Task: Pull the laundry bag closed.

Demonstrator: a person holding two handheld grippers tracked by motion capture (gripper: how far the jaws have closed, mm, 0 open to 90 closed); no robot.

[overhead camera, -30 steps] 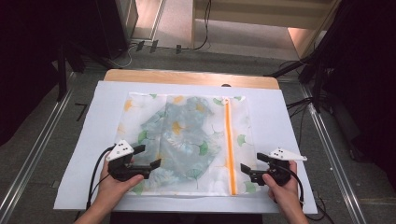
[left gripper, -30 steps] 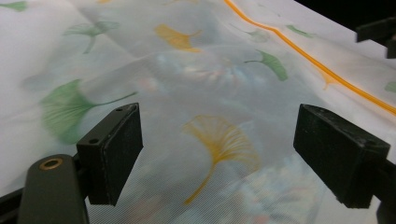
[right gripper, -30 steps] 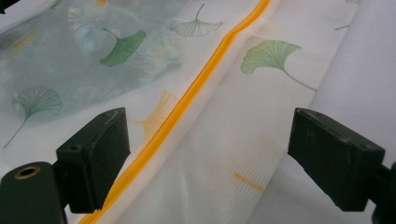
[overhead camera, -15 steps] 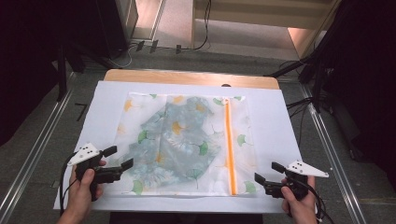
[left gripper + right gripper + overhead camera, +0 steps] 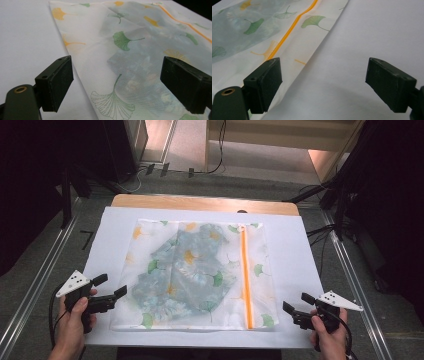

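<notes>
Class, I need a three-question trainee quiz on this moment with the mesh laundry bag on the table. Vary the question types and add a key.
1. True or false: the left gripper is clamped on the mesh laundry bag.
2. Multiple choice: seen from the high view, the orange zipper runs A) along the bag's near edge, B) near the bag's right side from far edge to near edge, C) across the middle from left to right.
3. Fill in: the right gripper hangs over the white ____ with its jaws ____.

Key
1. False; its jaws are open and hold nothing, beside the bag's near left corner.
2. B.
3. Sheet; open.
</notes>
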